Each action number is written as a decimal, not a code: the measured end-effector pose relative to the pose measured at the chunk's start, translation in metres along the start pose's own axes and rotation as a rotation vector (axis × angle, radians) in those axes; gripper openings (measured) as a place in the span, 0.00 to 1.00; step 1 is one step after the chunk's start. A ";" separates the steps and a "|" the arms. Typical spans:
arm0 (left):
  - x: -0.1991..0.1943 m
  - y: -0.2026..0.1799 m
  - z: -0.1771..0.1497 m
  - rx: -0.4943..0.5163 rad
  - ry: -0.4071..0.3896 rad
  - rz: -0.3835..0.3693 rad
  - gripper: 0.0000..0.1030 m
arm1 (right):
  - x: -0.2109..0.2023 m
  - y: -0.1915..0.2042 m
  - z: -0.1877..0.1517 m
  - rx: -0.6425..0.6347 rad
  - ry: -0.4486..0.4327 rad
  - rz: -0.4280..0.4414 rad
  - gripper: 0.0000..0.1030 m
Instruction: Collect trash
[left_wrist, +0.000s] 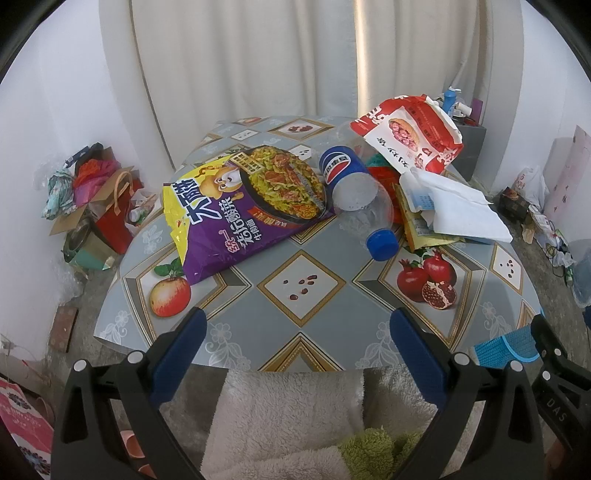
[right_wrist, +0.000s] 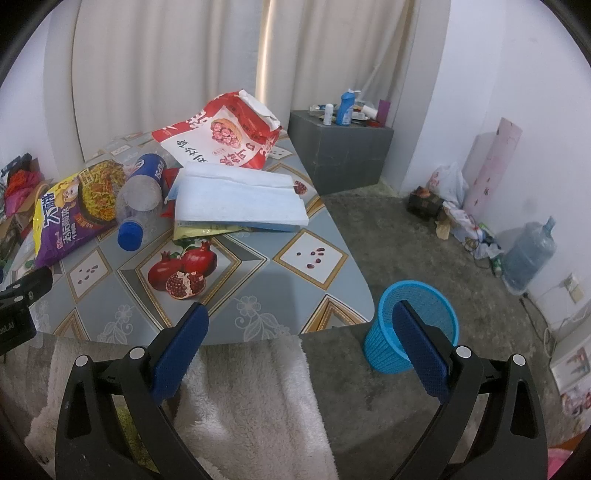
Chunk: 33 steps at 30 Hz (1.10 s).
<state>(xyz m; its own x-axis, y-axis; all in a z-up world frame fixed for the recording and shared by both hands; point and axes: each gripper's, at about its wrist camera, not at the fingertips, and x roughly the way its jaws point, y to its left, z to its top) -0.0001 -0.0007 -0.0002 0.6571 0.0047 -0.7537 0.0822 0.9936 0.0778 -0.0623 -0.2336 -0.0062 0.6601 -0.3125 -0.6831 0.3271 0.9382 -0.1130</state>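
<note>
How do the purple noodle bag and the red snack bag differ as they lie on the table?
The purple noodle bag lies nearly flat, at the pile's left edge; the red snack bag stands crumpled and propped up at the back, its top torn open. The purple one pictures noodles, the red one a filled bun. Both are untouched.

From my remote station I count one table (left_wrist: 303, 354). On it lie two large snack bags, one purple and yellow noodle bag (left_wrist: 236, 206) and one red and white bag (left_wrist: 410, 136), one clear plastic bottle (left_wrist: 354, 199) with one blue cap (left_wrist: 382, 244), one white folded paper (left_wrist: 458, 210) and one yellow wrapper (left_wrist: 421, 232) beneath it. One blue mesh bin (right_wrist: 412, 325) stands on the floor. One water jug (right_wrist: 528, 254) sits by the wall. Two claws appear, one per view.
</note>
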 end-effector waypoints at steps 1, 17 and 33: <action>0.000 0.000 0.000 0.000 0.000 0.000 0.95 | 0.000 0.000 0.000 0.000 0.000 0.000 0.92; 0.000 0.000 0.000 0.001 0.000 0.001 0.95 | 0.000 -0.001 0.001 0.000 0.000 0.001 0.92; -0.005 0.000 0.009 0.002 0.001 0.002 0.95 | 0.002 0.000 0.001 0.000 0.003 0.001 0.92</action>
<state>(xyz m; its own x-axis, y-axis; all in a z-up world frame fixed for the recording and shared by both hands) 0.0029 -0.0012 0.0094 0.6564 0.0073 -0.7544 0.0820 0.9933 0.0809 -0.0605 -0.2343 -0.0072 0.6585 -0.3110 -0.6854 0.3266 0.9385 -0.1121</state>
